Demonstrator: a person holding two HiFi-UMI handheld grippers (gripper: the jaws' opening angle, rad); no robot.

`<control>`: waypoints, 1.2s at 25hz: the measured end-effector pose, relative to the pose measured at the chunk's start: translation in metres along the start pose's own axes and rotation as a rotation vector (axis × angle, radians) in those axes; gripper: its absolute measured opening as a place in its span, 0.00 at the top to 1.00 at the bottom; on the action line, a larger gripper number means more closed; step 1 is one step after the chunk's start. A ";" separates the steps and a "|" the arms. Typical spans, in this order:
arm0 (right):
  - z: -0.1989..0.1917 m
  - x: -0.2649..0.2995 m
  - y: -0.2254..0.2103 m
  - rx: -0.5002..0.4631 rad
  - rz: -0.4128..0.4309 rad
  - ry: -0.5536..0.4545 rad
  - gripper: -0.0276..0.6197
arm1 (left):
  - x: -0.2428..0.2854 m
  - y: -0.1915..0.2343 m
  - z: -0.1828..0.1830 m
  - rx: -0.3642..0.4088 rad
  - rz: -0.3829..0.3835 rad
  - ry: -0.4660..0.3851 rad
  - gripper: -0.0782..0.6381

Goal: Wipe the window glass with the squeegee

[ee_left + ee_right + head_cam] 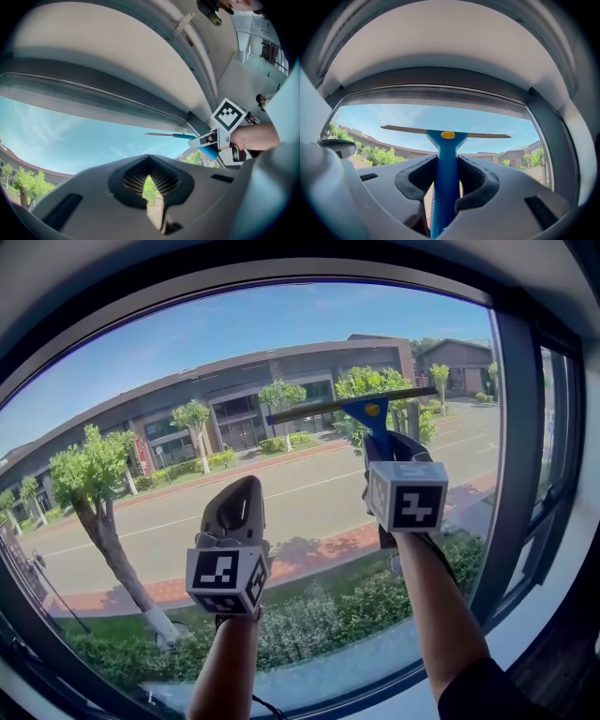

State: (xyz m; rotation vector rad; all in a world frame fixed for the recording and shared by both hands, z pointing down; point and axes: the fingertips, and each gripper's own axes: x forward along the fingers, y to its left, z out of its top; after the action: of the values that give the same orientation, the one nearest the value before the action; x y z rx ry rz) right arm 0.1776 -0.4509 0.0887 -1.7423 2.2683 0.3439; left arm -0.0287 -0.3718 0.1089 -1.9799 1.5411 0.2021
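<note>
Only the head view shows both grippers raised before the window glass [281, 352], with the squeegee [367, 412] near the glass's upper right corner. The right gripper [446, 187] is clamped on the squeegee's blue handle, its blade level. The left gripper [151, 187], lower down, has its jaws closed together on nothing.

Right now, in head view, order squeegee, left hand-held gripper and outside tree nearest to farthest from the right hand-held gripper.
1. squeegee, in its jaws.
2. left hand-held gripper, lower left.
3. tree, outside, far left.
</note>
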 end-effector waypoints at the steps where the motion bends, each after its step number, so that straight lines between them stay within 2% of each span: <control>1: -0.003 -0.001 0.000 0.000 -0.002 0.003 0.74 | -0.001 -0.001 -0.003 0.000 -0.001 0.005 0.89; 30: -0.098 -0.038 0.011 -0.002 -0.005 0.103 0.74 | -0.030 -0.024 -0.070 -0.098 -0.003 0.099 0.89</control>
State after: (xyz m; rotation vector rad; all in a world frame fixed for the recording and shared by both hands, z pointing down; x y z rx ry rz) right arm 0.1701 -0.4474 0.1944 -1.8054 2.3341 0.2610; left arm -0.0329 -0.3820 0.1877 -2.0963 1.6186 0.1843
